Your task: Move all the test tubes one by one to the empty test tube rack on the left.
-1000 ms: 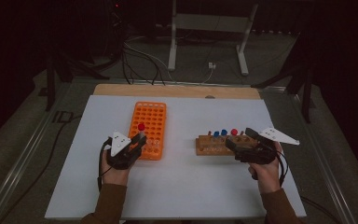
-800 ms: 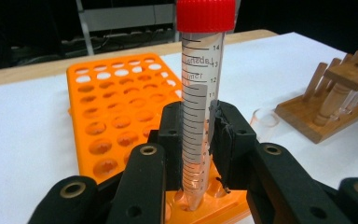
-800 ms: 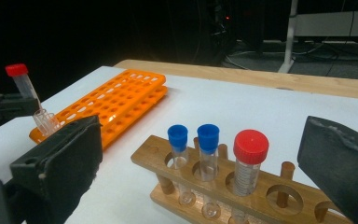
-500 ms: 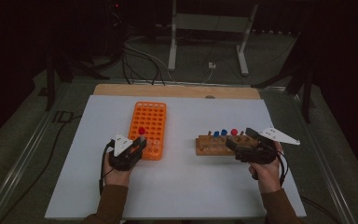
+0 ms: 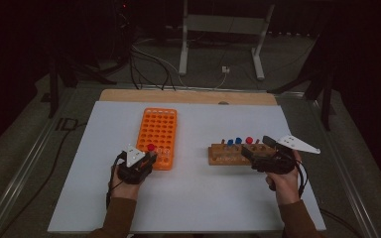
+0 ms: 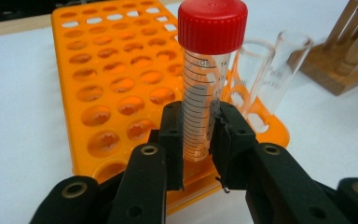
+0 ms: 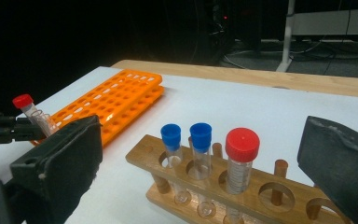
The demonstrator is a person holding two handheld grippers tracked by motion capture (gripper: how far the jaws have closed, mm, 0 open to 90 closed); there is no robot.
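Left tongs (image 6: 198, 135) are closed on a red-capped tube (image 6: 208, 79), gripped low on its graduated barrel and held upright over the near corner of the orange rack (image 6: 107, 98). From the high view the tube's position is confirmed at the rack's near right corner.

Right tongs (image 7: 200, 172) stand wide open, nothing between the pads, parked just in front of the wooden rack (image 7: 242, 196) on the white counter (image 5: 203, 193).

Risks, as judged: grip sits near the tube's base, so the capped top may tip under its own wt. and the tube could pivot or slip out. Two empty clear tubes (image 6: 265, 74) stand in rack holes just beside it; these could be knocked during lowering. Misalignment w/ a hole would jam the tip on the rack face.

Count: red-capped tubes 2 (1 held, 1 in wooden rack (image 7: 240, 158)); blue-capped tubes (image 7: 186, 140) 2; uncapped clear tubes 2; racks 2 (1 orange, 1 wooden).
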